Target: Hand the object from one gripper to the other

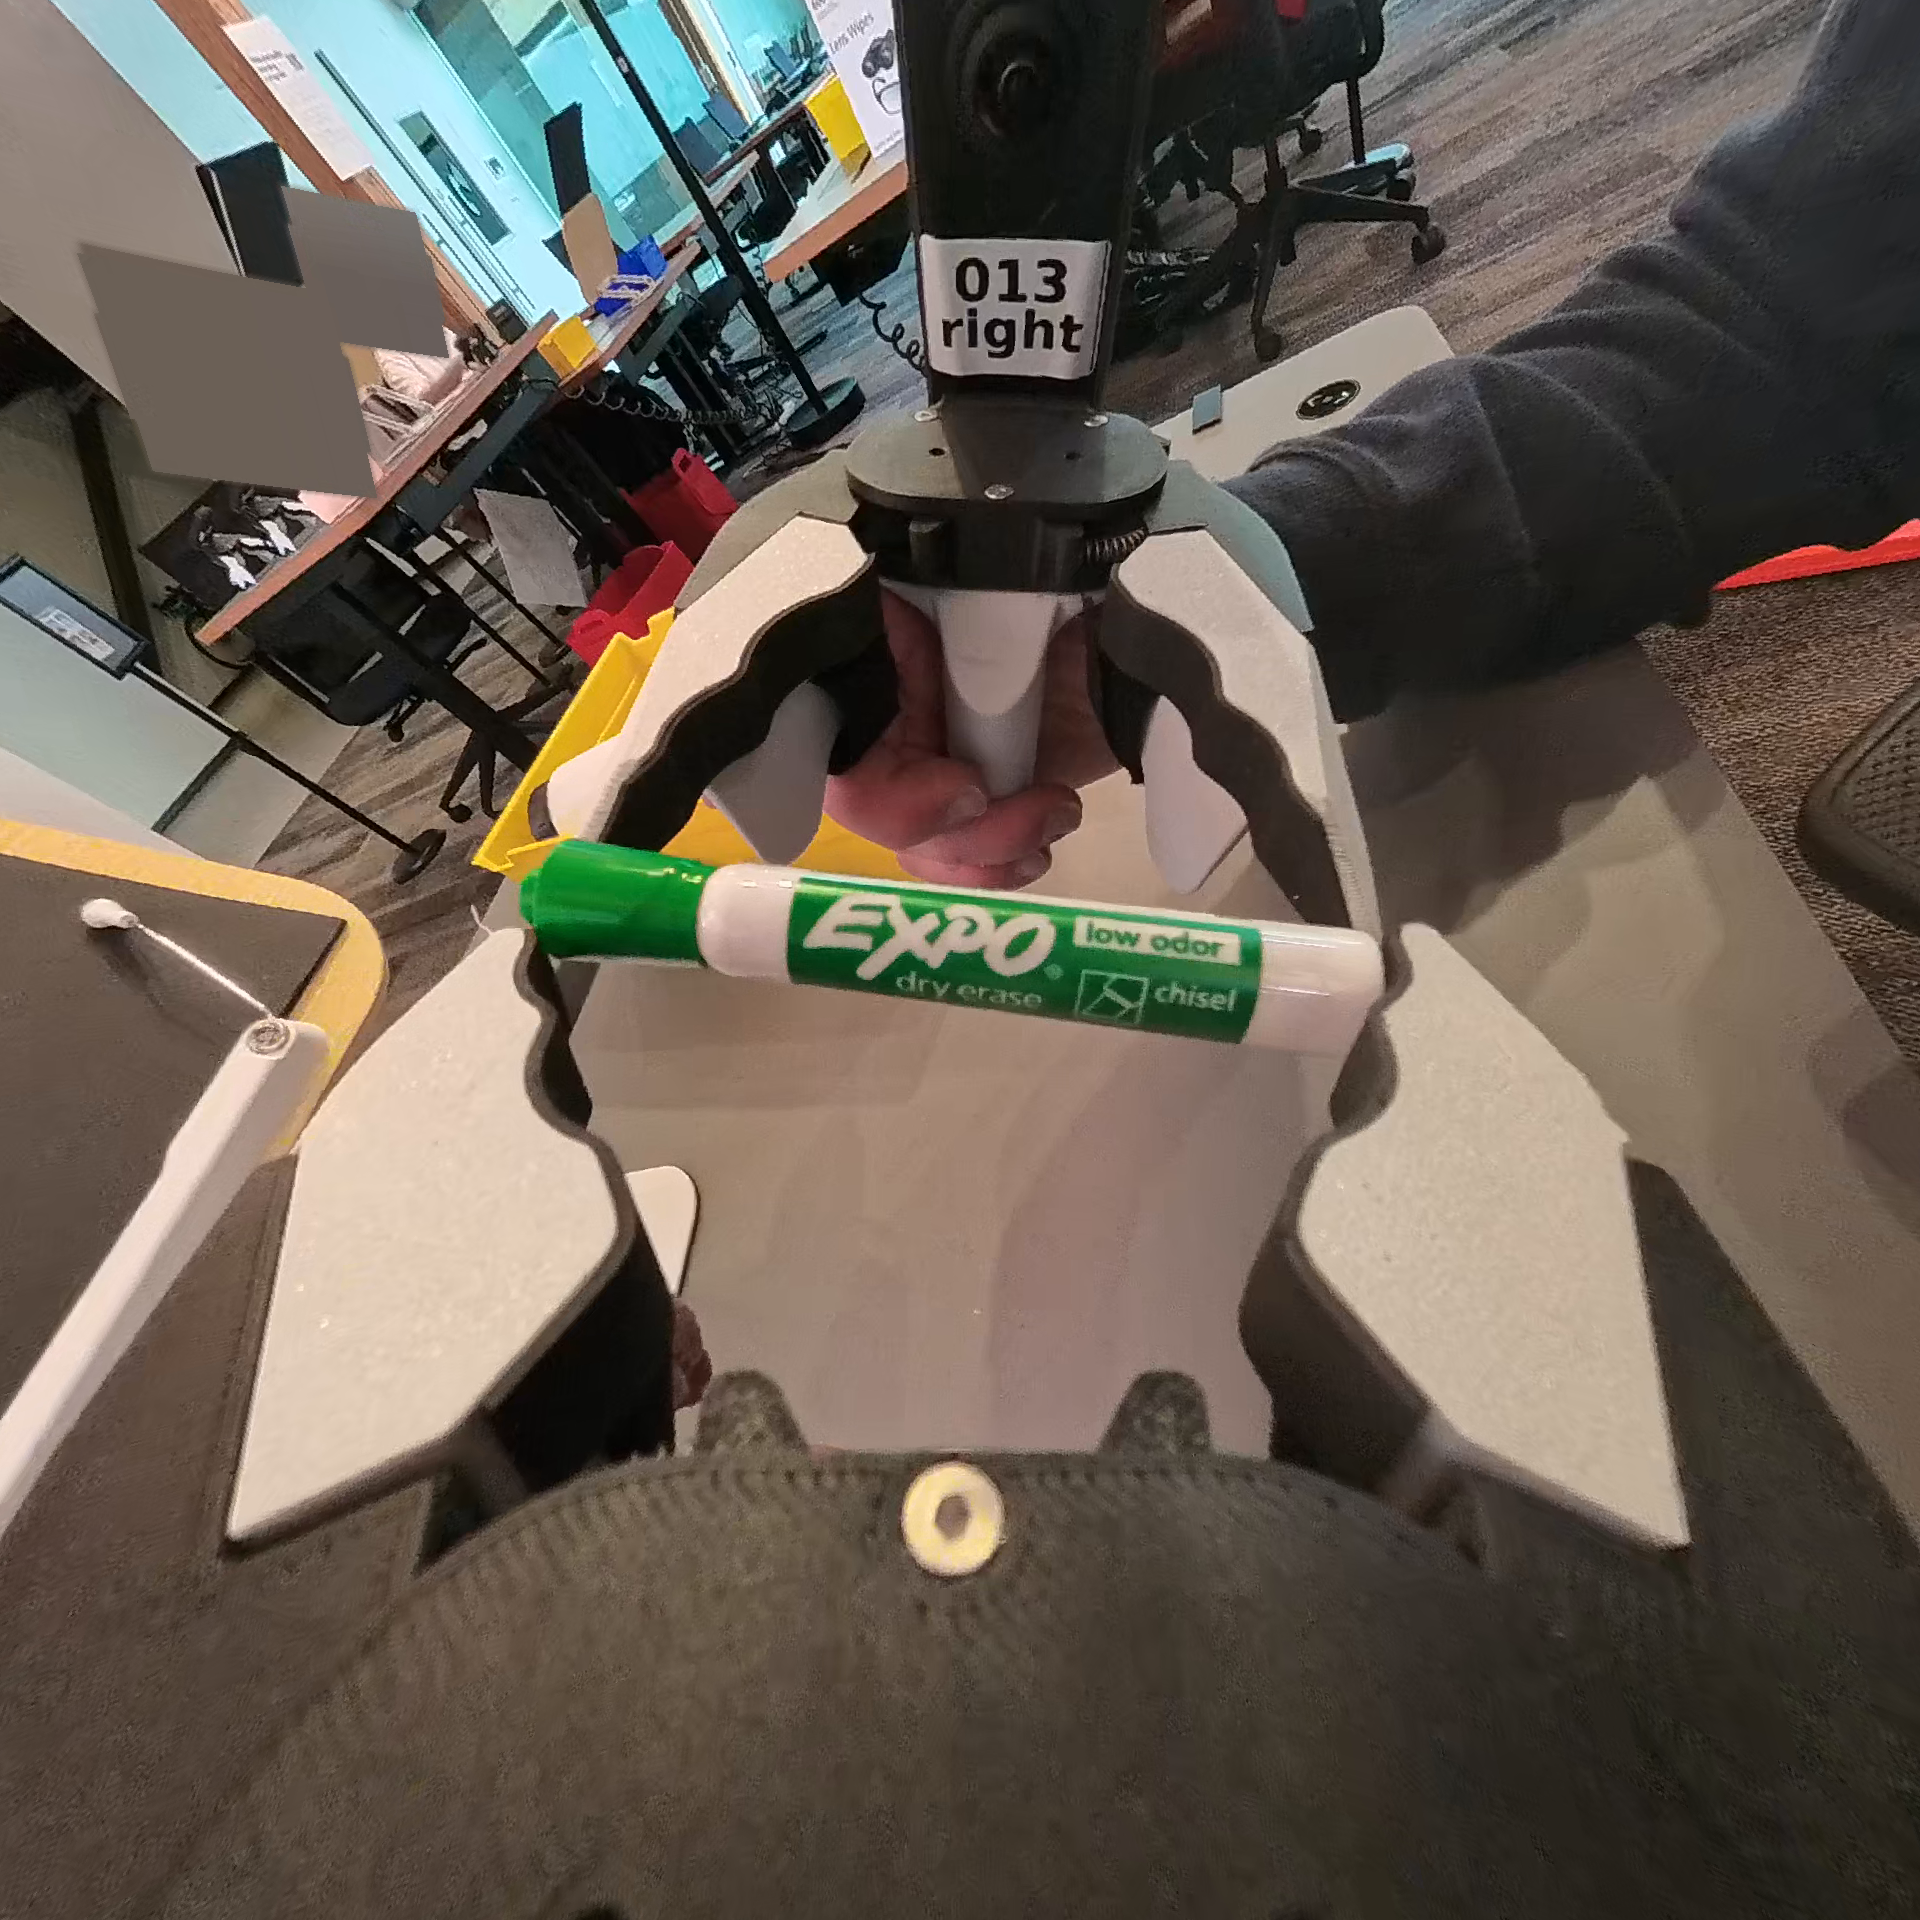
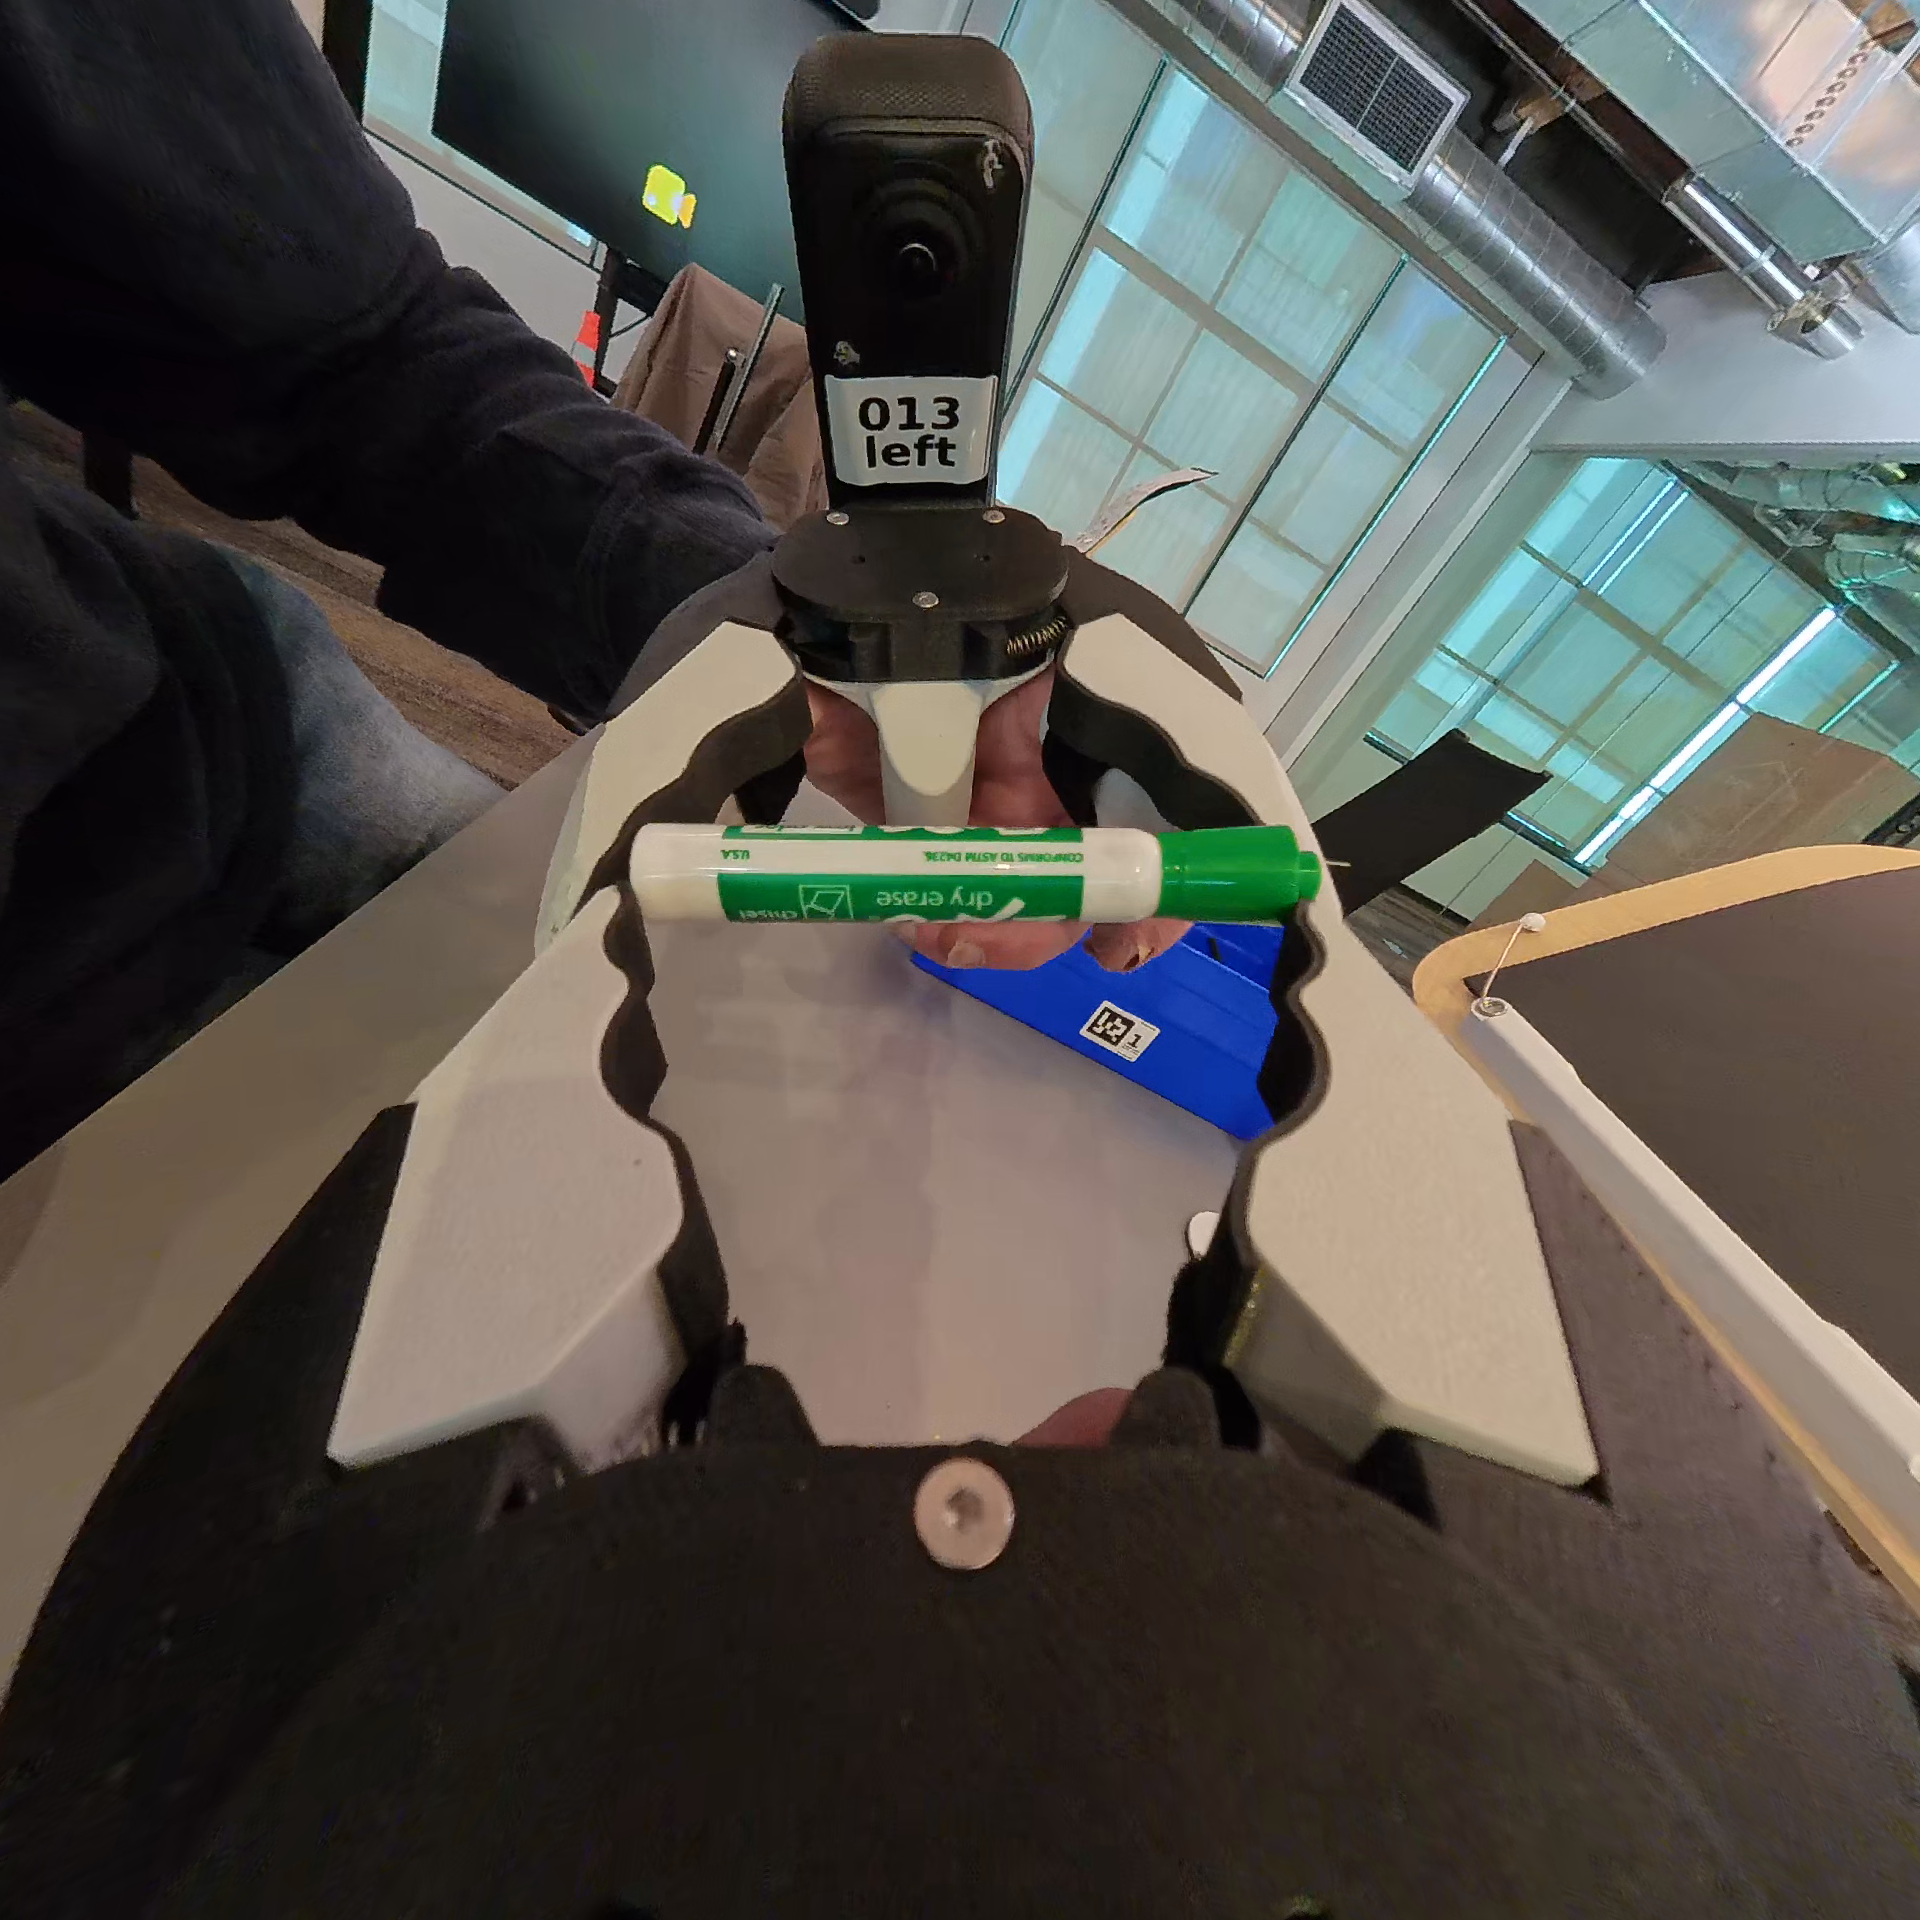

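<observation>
A green and white dry-erase marker (image 1: 987,956) lies crosswise, cap to the left, clamped end to end between the fingertips of my left gripper (image 1: 956,982). My right gripper (image 1: 956,862) faces it from the far side, jaws spread as wide as the marker is long, its tips just behind the marker. In the right wrist view the marker (image 2: 935,883) sits just beyond the tips of my right gripper (image 2: 956,930), cap to the right, with the left gripper (image 2: 956,857) behind it. Both grippers hover above a white table (image 1: 935,1195).
A yellow bin (image 1: 582,800) sits on the table behind the marker; a blue bin (image 2: 1174,1029) shows in the right wrist view. A black panel with a yellow rim (image 1: 156,987) stands at the left. A dark-sleeved arm (image 1: 1558,468) reaches in from the right. Office desks and chairs stand beyond. Both grippers' tips are close together, under 4 cm apart.
</observation>
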`<state>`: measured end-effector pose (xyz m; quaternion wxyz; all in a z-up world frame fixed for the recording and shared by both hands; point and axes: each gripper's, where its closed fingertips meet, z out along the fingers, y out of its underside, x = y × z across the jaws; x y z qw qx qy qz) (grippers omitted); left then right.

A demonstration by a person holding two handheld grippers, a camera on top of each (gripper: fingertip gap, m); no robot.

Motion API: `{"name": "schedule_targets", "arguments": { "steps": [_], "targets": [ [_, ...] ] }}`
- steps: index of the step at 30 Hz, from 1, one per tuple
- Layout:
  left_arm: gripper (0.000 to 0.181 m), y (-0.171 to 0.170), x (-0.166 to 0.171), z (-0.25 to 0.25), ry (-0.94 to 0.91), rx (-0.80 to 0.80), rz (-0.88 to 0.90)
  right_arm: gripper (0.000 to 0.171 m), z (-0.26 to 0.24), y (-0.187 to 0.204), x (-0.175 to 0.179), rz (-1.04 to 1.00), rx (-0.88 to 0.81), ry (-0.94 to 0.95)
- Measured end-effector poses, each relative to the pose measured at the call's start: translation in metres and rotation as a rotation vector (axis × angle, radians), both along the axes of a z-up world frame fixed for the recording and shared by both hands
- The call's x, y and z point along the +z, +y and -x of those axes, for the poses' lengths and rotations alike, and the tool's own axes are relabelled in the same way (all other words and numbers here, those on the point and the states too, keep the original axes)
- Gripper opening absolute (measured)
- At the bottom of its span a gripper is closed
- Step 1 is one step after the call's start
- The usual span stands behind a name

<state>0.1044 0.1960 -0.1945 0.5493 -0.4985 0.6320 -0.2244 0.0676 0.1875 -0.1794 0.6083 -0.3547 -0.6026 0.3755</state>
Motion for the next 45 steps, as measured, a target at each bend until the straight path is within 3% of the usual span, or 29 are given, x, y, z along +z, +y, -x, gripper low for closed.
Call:
{"name": "schedule_targets", "arguments": {
  "steps": [28, 36, 45],
  "targets": [
    [0.133, -0.002, 0.009, 0.002, -0.026, 0.027, -0.043, 0.117, -0.004, 0.002, 0.012, 0.111, 0.035, 0.070],
    [0.125, 0.001, 0.006, 0.007, 0.078, 0.067, -0.224, 0.117, -0.005, 0.010, 0.009, 0.217, 0.047, 0.079],
    [0.083, 0.012, 0.000, 0.010, 0.253, 0.129, -0.588, 0.117, 0.003, 0.009, -0.002, 0.345, 0.102, 0.039]
  ]
}}
